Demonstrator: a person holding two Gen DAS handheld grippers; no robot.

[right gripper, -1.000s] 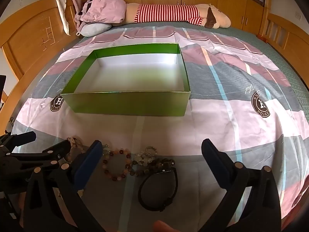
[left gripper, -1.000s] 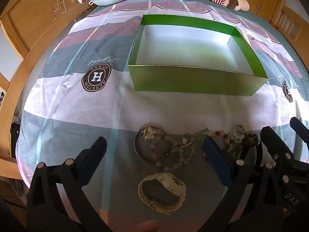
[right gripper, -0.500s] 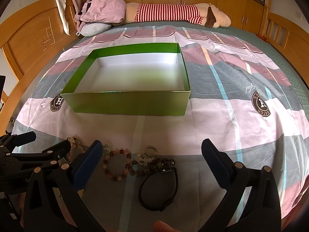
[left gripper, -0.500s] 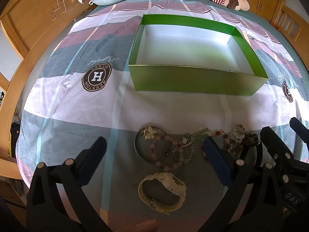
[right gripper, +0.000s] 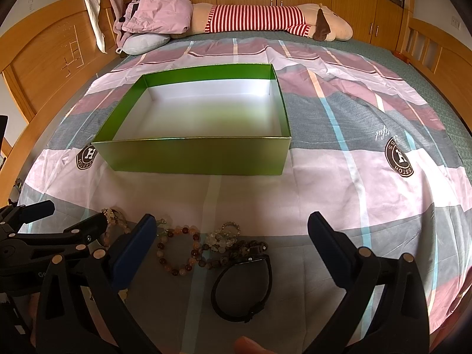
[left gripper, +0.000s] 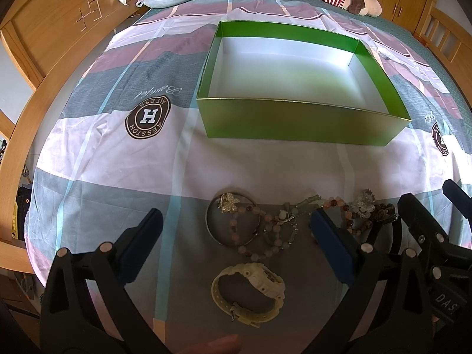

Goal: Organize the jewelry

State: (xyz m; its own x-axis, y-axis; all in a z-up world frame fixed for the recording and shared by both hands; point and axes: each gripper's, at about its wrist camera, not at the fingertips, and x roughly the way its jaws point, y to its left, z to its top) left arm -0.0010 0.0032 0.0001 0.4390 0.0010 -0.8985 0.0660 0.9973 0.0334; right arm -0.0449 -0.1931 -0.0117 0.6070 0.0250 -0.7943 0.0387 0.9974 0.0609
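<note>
An empty green box (left gripper: pixel 301 124) with a white inside stands on the bed; it also shows in the right wrist view (right gripper: pixel 194 156). In front of it lie a cream watch (left gripper: pixel 249 293), a silver bangle with a butterfly (left gripper: pixel 233 219), pink and green bead bracelets (left gripper: pixel 277 230), an amber bead bracelet (right gripper: pixel 177 249) and a black watch (right gripper: pixel 243 287). My left gripper (left gripper: pixel 236 242) is open and empty above the bangle and cream watch. My right gripper (right gripper: pixel 230 244) is open and empty above the amber bracelet and black watch.
The striped bedsheet (left gripper: pixel 118 153) covers the bed. A striped plush toy (right gripper: pixel 265 19) and a pink garment on a pillow (right gripper: pixel 153 20) lie at the far end. Wooden bed rails (left gripper: pixel 26 94) run along both sides.
</note>
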